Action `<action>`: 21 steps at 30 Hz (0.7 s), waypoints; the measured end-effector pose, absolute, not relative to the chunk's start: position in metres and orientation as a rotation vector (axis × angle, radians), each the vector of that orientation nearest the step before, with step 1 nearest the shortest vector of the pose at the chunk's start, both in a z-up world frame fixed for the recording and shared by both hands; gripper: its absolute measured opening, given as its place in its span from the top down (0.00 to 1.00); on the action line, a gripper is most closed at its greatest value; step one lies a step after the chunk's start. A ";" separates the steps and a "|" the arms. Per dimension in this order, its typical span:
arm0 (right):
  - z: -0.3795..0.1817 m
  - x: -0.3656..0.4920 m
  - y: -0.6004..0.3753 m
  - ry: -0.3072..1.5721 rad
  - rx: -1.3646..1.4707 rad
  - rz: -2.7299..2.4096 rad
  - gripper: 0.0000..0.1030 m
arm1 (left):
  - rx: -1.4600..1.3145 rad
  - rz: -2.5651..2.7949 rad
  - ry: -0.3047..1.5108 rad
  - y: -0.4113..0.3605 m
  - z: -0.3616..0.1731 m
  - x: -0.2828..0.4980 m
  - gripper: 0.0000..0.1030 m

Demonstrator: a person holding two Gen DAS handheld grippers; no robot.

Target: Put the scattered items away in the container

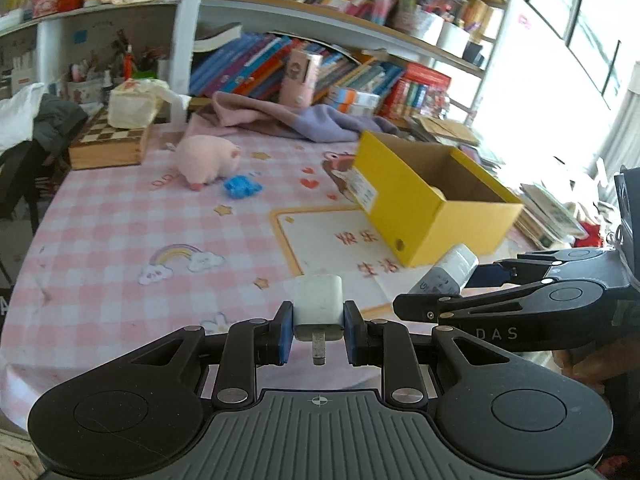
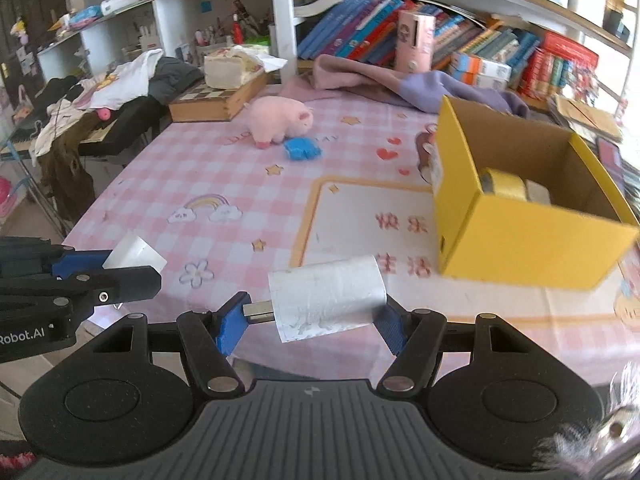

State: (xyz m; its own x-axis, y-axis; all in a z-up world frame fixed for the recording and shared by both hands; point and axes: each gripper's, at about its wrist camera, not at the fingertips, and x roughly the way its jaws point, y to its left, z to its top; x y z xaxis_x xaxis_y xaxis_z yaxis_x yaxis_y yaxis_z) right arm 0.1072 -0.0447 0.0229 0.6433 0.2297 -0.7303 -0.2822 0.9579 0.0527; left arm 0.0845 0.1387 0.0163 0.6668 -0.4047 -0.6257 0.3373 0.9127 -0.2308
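My left gripper [image 1: 318, 320] is shut on a small white charger plug [image 1: 318, 300], its metal prong pointing back at the camera. To its right, my right gripper [image 1: 444, 286] is shut on a larger white power adapter [image 1: 448, 272]. In the right wrist view that adapter [image 2: 328, 296] lies crosswise between the blue pads of the right gripper [image 2: 316, 316], its prongs against the left pad. The left gripper [image 2: 132, 266] with its plug [image 2: 134, 254] shows at the left. The open yellow box [image 1: 400, 200] [image 2: 520, 240] stands ahead to the right and holds a yellow tape roll [image 2: 506, 184].
A pink plush pig [image 1: 206, 158] [image 2: 280, 120] and a blue toy [image 1: 242, 186] [image 2: 302, 148] lie on the pink checked tablecloth [image 1: 120, 220]. A wooden chessboard box [image 1: 108, 142], a purple cloth [image 1: 304, 120] and packed bookshelves line the far edge. Clothes [image 2: 112, 84] hang off the left side.
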 end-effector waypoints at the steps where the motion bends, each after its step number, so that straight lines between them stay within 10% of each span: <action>1: 0.022 0.102 -0.047 0.824 -0.063 0.283 0.37 | -0.095 -0.430 0.729 0.137 0.016 0.082 0.77; 21: 0.021 0.055 -0.101 0.847 0.019 0.062 0.37 | -0.040 -0.656 0.768 0.086 0.009 0.078 0.77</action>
State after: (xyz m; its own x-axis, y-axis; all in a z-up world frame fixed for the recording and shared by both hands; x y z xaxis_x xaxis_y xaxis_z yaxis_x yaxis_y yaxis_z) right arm 0.0546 -0.1013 0.0208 0.6603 0.0622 -0.7485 -0.0468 0.9980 0.0416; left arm 0.0783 0.0856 0.0093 0.5320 -0.5638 -0.6318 0.5355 0.8020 -0.2648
